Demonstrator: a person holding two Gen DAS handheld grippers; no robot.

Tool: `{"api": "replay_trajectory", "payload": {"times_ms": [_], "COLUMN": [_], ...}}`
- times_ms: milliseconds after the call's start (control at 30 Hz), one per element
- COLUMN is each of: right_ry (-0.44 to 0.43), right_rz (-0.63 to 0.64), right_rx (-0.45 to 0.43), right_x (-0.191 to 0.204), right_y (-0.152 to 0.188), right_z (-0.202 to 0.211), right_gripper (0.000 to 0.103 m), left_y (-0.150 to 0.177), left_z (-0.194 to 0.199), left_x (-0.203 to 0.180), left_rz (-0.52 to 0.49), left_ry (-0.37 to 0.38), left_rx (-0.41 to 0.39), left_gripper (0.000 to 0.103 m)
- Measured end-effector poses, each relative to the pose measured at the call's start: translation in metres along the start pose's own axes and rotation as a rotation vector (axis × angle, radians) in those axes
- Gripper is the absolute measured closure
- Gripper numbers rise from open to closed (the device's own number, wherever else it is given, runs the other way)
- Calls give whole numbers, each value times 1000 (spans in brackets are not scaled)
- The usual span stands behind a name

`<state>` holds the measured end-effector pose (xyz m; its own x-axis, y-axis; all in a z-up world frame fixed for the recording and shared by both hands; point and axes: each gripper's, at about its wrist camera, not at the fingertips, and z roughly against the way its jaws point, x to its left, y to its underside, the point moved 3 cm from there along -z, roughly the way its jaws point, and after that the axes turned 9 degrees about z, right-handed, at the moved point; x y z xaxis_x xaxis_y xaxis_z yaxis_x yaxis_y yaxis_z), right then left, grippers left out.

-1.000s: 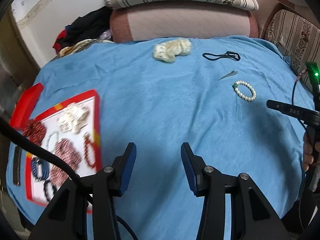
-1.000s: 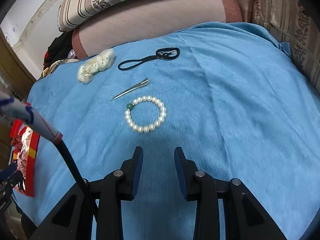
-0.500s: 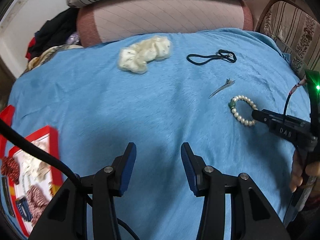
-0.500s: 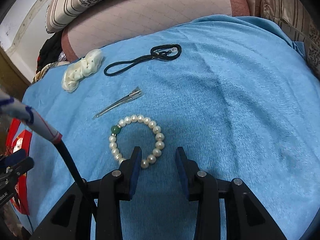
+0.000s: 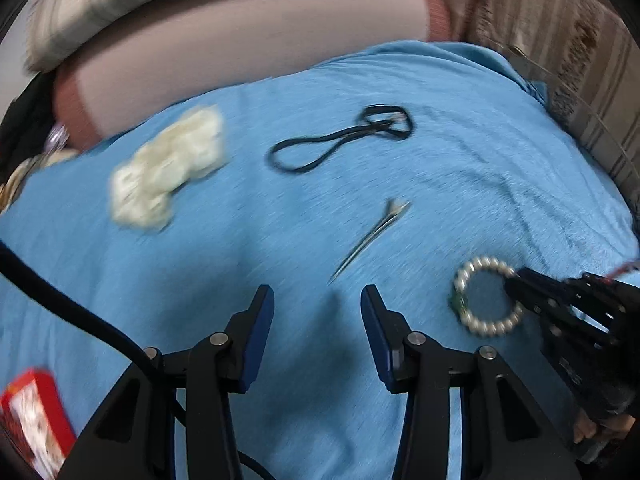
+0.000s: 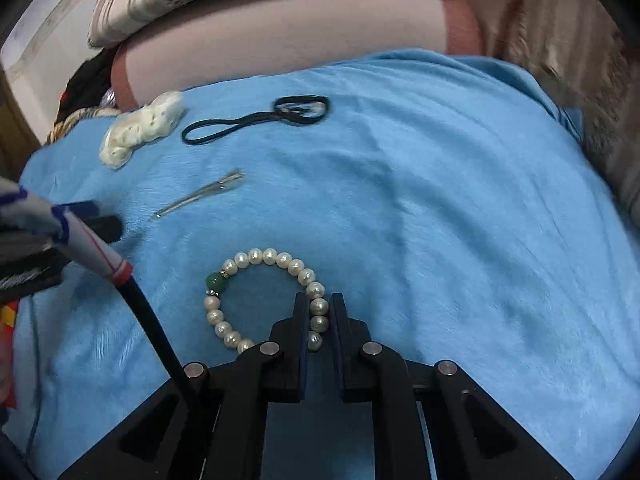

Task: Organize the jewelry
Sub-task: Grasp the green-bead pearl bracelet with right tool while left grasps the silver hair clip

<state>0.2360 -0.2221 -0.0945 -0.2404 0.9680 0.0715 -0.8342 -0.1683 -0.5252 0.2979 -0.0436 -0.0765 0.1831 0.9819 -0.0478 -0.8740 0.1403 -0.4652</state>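
Note:
A white pearl bracelet (image 6: 260, 258) with one green bead lies on the blue cloth (image 6: 440, 220). My right gripper (image 6: 319, 304) is shut on its right side, with pearls pinched between the fingers. The bracelet also shows in the left wrist view (image 5: 486, 266), with the right gripper (image 5: 516, 280) on it. My left gripper (image 5: 317, 300) is open and empty, just short of a silver hair clip (image 5: 370, 240). The clip also shows in the right wrist view (image 6: 200, 198). A black hair tie (image 5: 340, 140) and a cream scrunchie (image 5: 168, 172) lie farther back.
A red-rimmed tray (image 5: 30, 420) of sorted pieces shows at the lower left of the left wrist view. Pink and striped cushions (image 6: 280, 40) rise behind the cloth. A patterned sofa arm (image 5: 568, 60) stands at the right. A black cable (image 5: 60, 300) crosses the left.
My right gripper moved forward onto the pearl bracelet and shut on its right side. My left gripper swung right, away from the tray, toward the hair clip, and stayed open.

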Motion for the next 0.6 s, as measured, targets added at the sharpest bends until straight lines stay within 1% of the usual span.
{"api": "replay_trajectory", "payload": {"times_ms": [167, 233, 267, 333, 400, 433, 500, 567, 600], "right_ry": [-53, -69, -70, -67, -59, -57, -48, -30, -25], "right_rz": [-53, -68, -72, -69, -60, -56, -45, -30, -23], "right_rx": [-10, -10, -12, -18, -26, -29, -33, -38, -42], "right_x": [-17, -19, -18, -16, -15, -13, -11, -8, -6], "right_y": [9, 8, 9, 9, 9, 9, 9, 8, 7], "right_z": [7, 5, 5, 5, 3, 3, 2, 0, 0], "right_gripper": [92, 92, 92, 92, 91, 90, 88, 87, 87], "left_y": [-14, -17, -18, -20, -19, -19, -18, -17, -16], "left_z": [-27, -38, -42, -45, -45, -45, -46, -44, -41], "left_x": [-33, -40, -41, -41, -40, -40, -40, -40, -39], "left_rz": [-78, -89, -87, -70, -59, -52, -43, -28, -14], "left_ry": [46, 41, 42, 58, 68, 67, 61, 56, 57], "left_rx": [33, 52, 62, 62, 61, 58, 53, 48, 47], "left_gripper": [60, 66, 71, 73, 83, 85, 96, 101, 101]}}
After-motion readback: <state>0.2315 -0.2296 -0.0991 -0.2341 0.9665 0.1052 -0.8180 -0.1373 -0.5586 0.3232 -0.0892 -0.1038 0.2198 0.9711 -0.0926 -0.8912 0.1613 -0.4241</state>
